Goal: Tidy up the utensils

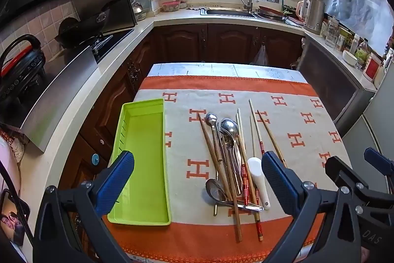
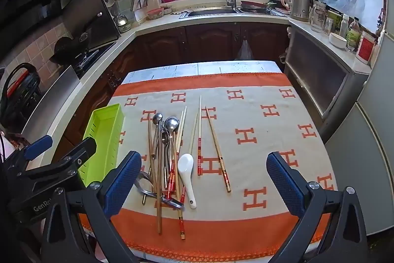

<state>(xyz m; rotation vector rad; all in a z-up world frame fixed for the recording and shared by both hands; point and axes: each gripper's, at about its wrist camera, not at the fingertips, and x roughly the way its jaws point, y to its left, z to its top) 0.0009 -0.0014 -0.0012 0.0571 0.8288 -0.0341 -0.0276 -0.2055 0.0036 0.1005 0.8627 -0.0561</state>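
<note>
Utensils piled mid-table, green tray at left edge empty (nothing sorted yet). Both grippers' fingers spread, holding nothing; next: pick one chopstick.

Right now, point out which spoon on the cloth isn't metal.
The white ceramic spoon, lying bowl-up at the pile's right edge; the other spoons are shiny steel.

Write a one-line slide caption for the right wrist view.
Open right gripper above mixed chopsticks, metal spoons and a white spoon on the patterned tablecloth; green tray left.
</note>
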